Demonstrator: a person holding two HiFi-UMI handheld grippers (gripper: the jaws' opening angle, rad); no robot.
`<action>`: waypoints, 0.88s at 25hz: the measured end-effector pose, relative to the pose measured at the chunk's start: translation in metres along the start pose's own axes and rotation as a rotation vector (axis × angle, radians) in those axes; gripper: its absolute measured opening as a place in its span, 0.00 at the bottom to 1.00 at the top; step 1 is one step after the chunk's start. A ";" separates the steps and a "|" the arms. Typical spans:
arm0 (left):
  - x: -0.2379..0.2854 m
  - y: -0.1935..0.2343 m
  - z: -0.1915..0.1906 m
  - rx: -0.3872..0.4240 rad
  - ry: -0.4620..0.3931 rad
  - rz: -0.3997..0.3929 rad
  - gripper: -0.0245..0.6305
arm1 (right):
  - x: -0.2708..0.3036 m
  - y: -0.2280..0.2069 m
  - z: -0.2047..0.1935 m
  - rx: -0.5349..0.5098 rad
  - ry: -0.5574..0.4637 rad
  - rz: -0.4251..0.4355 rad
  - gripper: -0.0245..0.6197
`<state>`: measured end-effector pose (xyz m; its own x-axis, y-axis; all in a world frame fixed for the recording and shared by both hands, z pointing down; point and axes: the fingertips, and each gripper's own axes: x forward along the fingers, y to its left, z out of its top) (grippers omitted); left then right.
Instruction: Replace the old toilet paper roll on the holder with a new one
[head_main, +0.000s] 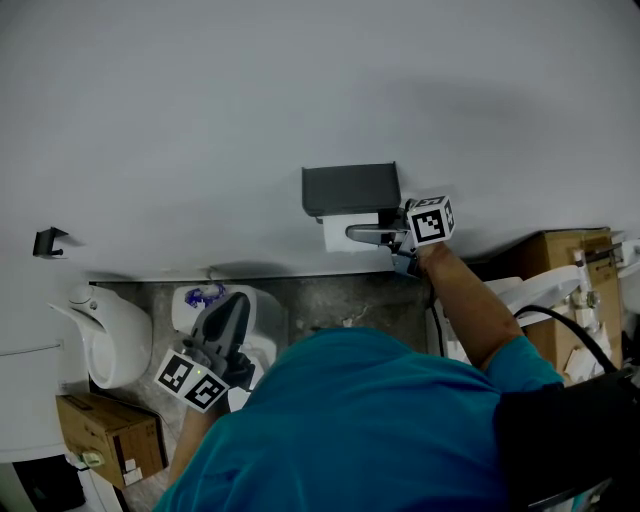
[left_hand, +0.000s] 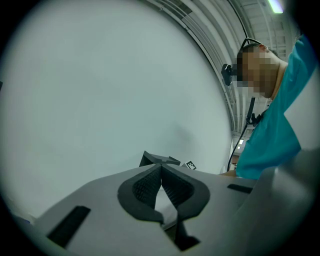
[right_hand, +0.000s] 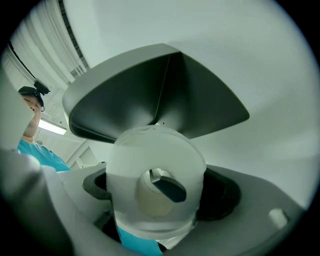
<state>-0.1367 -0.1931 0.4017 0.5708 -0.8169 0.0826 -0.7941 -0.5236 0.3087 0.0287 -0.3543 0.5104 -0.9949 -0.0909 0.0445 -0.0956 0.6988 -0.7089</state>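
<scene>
One toilet paper roll (right_hand: 155, 165) on the holder (head_main: 350, 188) is clamped in your right tongs (right_hand: 157, 195), left tongs (left_hand: 161, 187) shut and empty; removal likely needs a sideways pull.

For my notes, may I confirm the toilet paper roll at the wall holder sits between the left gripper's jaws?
Wrong side: the toilet paper roll at the wall holder sits between the right gripper's jaws, as the right gripper view shows.
</scene>
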 end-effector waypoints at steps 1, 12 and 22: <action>0.000 0.000 0.000 0.000 0.000 -0.002 0.05 | 0.000 0.000 0.000 0.000 0.000 -0.002 0.73; -0.007 0.004 0.006 -0.002 -0.007 -0.017 0.05 | -0.004 0.003 0.002 -0.005 0.008 -0.029 0.73; -0.010 0.004 0.007 -0.002 -0.012 -0.021 0.05 | -0.003 0.001 0.001 -0.007 0.023 -0.038 0.73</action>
<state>-0.1473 -0.1884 0.3956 0.5849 -0.8085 0.0645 -0.7814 -0.5404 0.3120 0.0316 -0.3543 0.5086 -0.9910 -0.1012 0.0880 -0.1338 0.7001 -0.7014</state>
